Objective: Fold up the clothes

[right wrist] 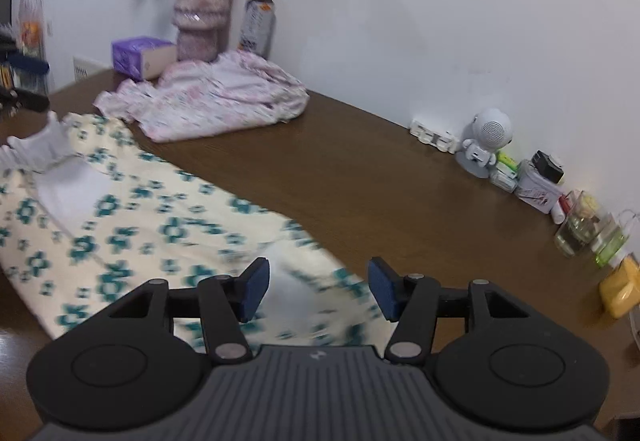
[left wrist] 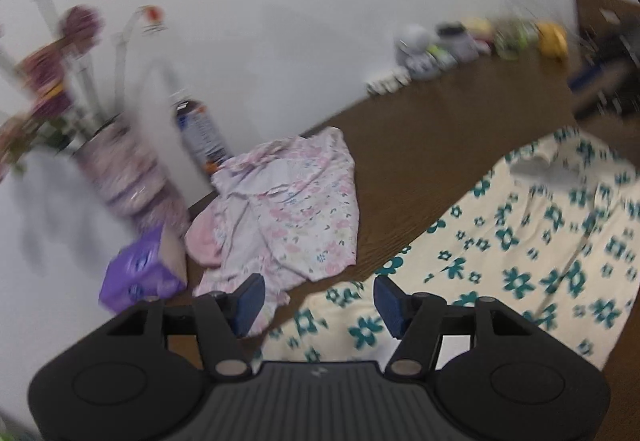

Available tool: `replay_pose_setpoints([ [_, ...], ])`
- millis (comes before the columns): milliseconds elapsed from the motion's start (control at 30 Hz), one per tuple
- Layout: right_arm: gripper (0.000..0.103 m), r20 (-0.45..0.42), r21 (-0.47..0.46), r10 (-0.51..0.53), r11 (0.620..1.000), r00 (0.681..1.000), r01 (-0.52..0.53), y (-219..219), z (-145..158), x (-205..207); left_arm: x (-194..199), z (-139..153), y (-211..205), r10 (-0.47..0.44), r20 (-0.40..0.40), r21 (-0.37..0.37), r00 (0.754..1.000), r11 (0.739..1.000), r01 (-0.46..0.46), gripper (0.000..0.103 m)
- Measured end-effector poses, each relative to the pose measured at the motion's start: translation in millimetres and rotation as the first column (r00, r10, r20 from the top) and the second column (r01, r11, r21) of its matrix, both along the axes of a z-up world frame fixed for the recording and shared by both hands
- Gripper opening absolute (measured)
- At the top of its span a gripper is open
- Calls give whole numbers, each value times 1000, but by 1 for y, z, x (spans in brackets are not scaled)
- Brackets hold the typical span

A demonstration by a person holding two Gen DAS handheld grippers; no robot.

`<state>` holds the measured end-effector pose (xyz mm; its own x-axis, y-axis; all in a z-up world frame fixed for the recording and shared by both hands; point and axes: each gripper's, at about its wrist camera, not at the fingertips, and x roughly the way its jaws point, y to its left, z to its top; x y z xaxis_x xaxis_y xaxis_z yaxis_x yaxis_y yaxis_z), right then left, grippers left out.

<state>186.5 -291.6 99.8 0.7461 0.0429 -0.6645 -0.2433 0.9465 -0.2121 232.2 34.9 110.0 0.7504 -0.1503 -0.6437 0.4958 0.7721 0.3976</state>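
A cream garment with teal flowers [left wrist: 520, 241] [right wrist: 132, 225] lies spread along the brown table [left wrist: 420, 161] [right wrist: 380, 193], folded lengthwise, with its white collar end [right wrist: 44, 149] at the far end. A crumpled pink floral garment [left wrist: 288, 217] [right wrist: 216, 101] is heaped near the wall. My left gripper [left wrist: 319, 303] hovers open above the near end of the cream garment, nothing between its blue pads. My right gripper [right wrist: 318, 287] is also open above the opposite end of that garment, and it holds nothing.
Against the wall stand a vase of flowers [left wrist: 124, 177] [right wrist: 202, 13], a bottle [left wrist: 200, 133] [right wrist: 258, 23] and a purple tissue pack [left wrist: 140, 277] [right wrist: 140, 55]. A small white robot figure [right wrist: 486, 139], jars and glasses [right wrist: 588, 233] line the back edge.
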Motion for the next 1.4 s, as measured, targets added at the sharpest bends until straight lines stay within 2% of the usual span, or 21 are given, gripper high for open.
replay_pose_setpoints([
  [100,50,-87,0,49,999,995,-49,-16,6,35,27,-7,-6,-84,-39,90,996,992,87,57],
  [200,43,-177,-10,115,993,977,-118,-27,9,69,55,-16,-11,-156,-84,171,984,971,168,53],
  [233,42,-197,-4,131,991,972,-135,-29,7,79,65,-21,-9,-154,-118,172,981,970,173,46],
  [333,38,-257,25,175,984,950,-174,-37,-2,108,87,-40,1,-163,-204,163,965,967,198,37],
  [433,32,-311,66,214,977,926,-204,-40,-21,126,104,-50,12,-182,-279,116,943,968,221,31],
  [567,30,-346,129,314,949,884,-286,-35,-29,143,121,-61,22,-193,-371,101,908,964,246,30],
  [733,29,-414,205,407,913,814,-352,-29,-43,163,131,-67,41,-240,-477,5,845,961,276,30],
  [800,29,-442,225,428,903,788,-365,-28,-51,167,135,-73,44,-244,-513,13,823,956,292,32],
  [867,29,-468,244,449,894,762,-377,-28,-58,171,138,-78,45,-239,-535,34,810,952,303,37],
  [933,29,-484,249,444,896,754,-368,-29,-66,173,140,-78,47,-239,-544,35,804,951,306,43],
  [1067,29,-505,272,465,885,727,-378,-29,-65,171,136,-75,50,-280,-558,35,781,933,359,45],
  [1167,29,-500,273,482,876,720,-398,-27,-60,162,134,-68,60,-275,-556,19,784,939,343,45],
  [1300,29,-511,279,478,879,715,-387,-30,-62,161,129,-71,66,-251,-576,60,778,936,347,45],
  [1400,29,-521,262,466,885,716,-385,-27,-65,162,128,-76,65,-252,-584,59,772,935,350,46],
])
